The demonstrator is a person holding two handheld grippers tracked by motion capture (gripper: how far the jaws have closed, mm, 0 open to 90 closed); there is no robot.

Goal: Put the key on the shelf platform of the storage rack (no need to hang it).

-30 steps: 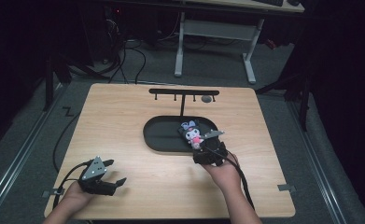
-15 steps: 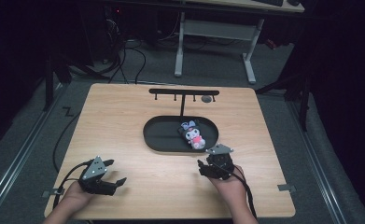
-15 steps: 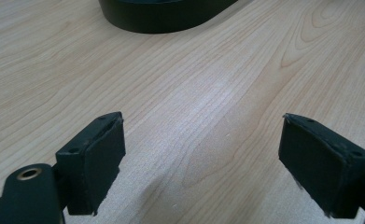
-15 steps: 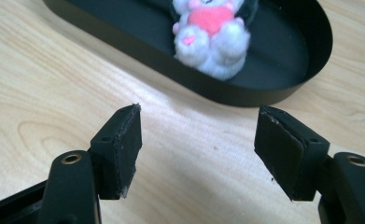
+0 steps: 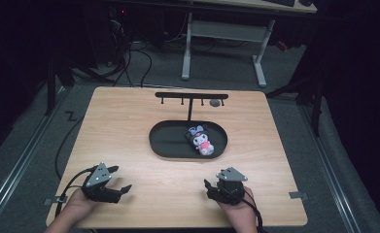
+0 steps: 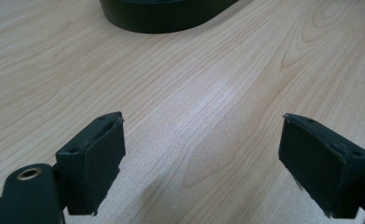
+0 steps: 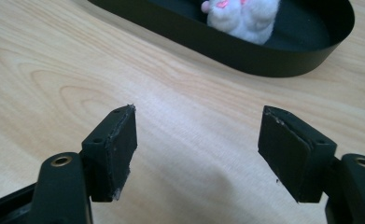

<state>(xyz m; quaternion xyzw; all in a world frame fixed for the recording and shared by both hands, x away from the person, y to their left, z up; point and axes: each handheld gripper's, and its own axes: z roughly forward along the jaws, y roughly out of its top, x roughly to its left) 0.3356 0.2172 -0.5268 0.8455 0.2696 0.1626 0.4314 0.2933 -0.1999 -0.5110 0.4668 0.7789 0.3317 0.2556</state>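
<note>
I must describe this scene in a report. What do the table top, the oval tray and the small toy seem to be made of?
Table top: light wood or a wood-look laminate, matte, with visible grain lines.
Oval tray: black, smooth and evenly matte with a thin upright wall; probably plastic or painted metal, I cannot tell which.
Toy: plush fabric, with fuzzy white fibres and pink details.

Right gripper [image 7: 196, 154] jaws spread apart over the wooden bench [image 7: 54, 70], beyond them black oval tray [image 7: 245, 51] holding white plush toy [image 7: 245, 16]
</note>
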